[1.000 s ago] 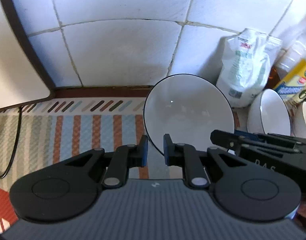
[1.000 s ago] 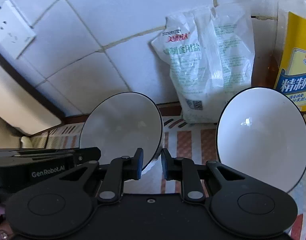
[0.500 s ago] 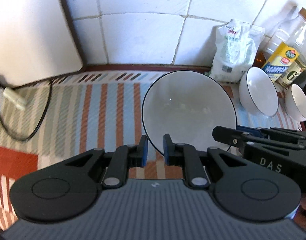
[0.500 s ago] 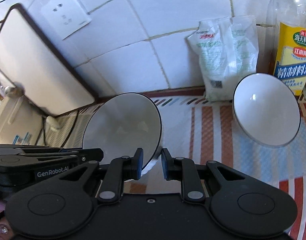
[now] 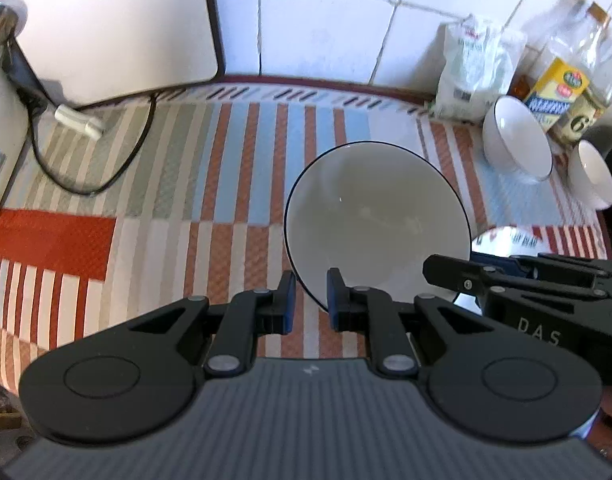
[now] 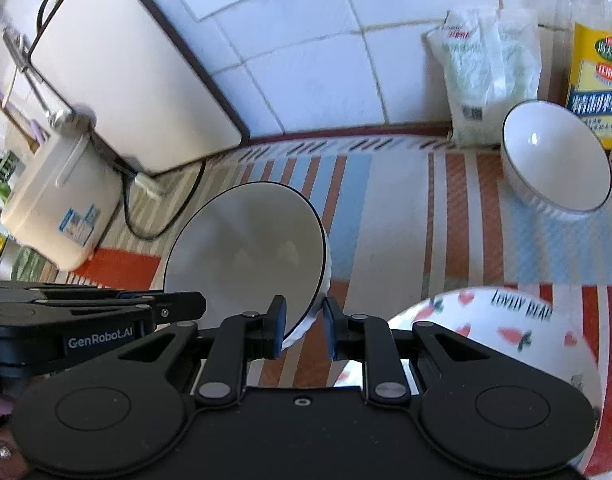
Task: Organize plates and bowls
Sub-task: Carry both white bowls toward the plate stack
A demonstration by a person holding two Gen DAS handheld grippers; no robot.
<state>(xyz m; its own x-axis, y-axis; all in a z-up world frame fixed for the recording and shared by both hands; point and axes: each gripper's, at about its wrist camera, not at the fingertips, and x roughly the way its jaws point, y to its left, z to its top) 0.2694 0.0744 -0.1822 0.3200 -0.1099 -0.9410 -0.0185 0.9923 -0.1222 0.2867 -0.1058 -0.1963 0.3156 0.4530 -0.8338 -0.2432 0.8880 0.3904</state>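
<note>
Both grippers pinch one white ceramic bowl with a thin dark rim (image 5: 373, 216): the left gripper (image 5: 309, 298) clamps its near edge, the right gripper (image 6: 302, 326) its ribbed right wall. The bowl hangs tilted above the striped red, blue and beige mat (image 5: 226, 168). A smaller white dark-rimmed bowl (image 6: 555, 156) sits on that mat's far right, a strawberry-patterned bowl (image 6: 501, 328) just right of the right gripper.

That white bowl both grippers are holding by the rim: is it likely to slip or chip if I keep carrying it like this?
Probably slippery: the white bowl looks glazed and shiny, and the left gripper and right gripper pinch only its thin rim. Likely stiff and breakable, so a drop onto the striped mat could chip it. It hangs tilted, so it may swing.
</note>
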